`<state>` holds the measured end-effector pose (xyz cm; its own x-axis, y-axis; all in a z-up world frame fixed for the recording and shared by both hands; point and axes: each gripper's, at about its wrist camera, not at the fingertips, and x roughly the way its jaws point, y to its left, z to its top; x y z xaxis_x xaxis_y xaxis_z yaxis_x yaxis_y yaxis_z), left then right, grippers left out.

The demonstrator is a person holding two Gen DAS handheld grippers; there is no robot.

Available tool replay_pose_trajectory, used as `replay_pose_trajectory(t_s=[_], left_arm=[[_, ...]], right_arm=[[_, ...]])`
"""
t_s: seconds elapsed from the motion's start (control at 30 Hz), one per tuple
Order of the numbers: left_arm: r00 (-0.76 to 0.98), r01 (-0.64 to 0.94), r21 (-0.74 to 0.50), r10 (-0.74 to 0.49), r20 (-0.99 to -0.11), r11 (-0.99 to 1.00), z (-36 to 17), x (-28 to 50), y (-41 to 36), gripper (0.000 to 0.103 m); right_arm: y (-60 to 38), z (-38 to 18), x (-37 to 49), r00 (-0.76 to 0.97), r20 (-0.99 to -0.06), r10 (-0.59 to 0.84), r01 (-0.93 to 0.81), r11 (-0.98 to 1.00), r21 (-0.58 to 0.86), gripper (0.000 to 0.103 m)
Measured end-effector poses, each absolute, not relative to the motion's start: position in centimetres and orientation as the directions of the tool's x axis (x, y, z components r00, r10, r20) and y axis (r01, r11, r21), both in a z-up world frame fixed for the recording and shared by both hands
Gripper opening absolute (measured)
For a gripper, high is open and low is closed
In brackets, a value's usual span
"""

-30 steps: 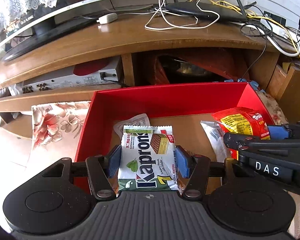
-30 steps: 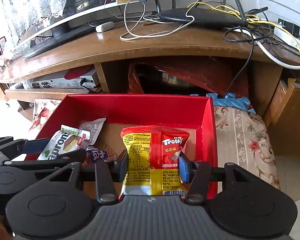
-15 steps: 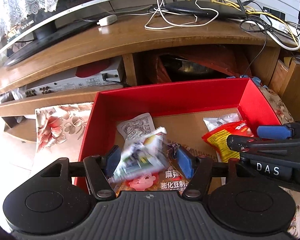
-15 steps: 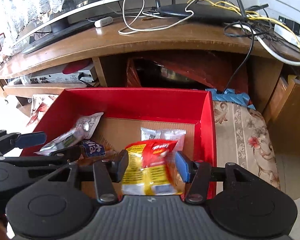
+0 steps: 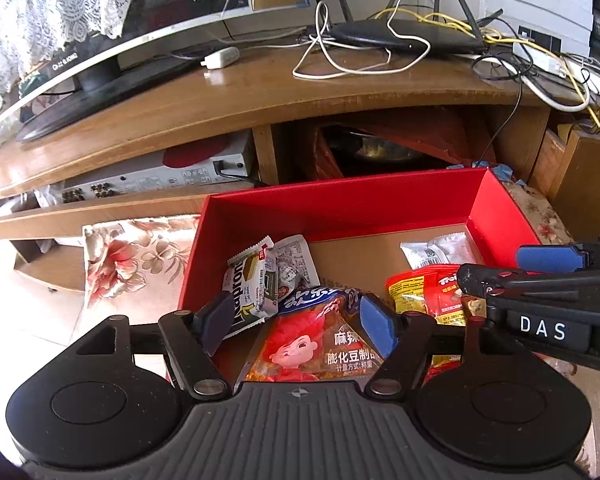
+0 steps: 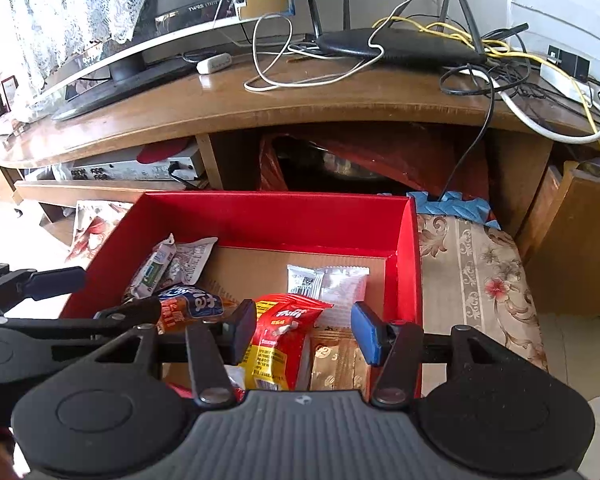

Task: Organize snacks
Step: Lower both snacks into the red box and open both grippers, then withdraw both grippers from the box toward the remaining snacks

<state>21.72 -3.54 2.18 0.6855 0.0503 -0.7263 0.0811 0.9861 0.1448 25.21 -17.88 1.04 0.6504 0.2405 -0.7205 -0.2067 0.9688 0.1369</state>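
Several snack packets already lie in the red box [image 5: 340, 208], which fills the middle of both views and stands on a flowered cloth [image 6: 480, 280] in front of a wooden TV stand [image 5: 260, 96]. Going by size, the orange packet with a cartoon face [image 5: 312, 352] lies at the near edge of the box in the lower centre of the left view; the red and yellow packet [image 6: 276, 340] lies near the lower centre of the right view, leaning over a brown sachet [image 6: 336, 360]; the green and white wafer packet [image 5: 248, 288] rests against the left wall of the box, on top of a white printed sachet [image 5: 296, 260]; and a silver sachet [image 6: 328, 280] lies flat on the cardboard floor toward the right wall. The left hand-held gripper [image 5: 296, 324] has just been opening, its jaws now stand moderately wide with nothing pressed between them, and the wafer packet lies loose beyond its left pad. The right hand-held gripper [image 6: 304, 328] has its jaws apart as well, a little narrower, and the red and yellow packet lies below and between them without either pad pressing on it, as far as the view shows. Judging from this, two drops into the box are done and both tools are free. What is left cannot be told for certain: no snacks show outside the box in either view, so the gathering may be nearly over, though the packets lie jumbled and overlapping, so tidying them may remain.
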Motion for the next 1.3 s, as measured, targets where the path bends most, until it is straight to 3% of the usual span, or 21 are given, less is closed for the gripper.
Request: replay_pose_trajectory(t_s=[0.8,1.3], left_arm=[[0.691,0.102,0.077,-0.015,-0.723,0.992,3.5,15.9,-2.0,0.079],[0.551,0.166,0.035,-0.064,-0.832,0.986,0.2,11.5,0.2,0.081]], right_arm=[[-17.9,1.8,19.0,0.623,-0.733,0.273,-0.228,0.960,0.164,0.055],[-17.1,-0.4,15.2,0.519,-0.799,0.303,-0.278,0.944,0.177,0.057]])
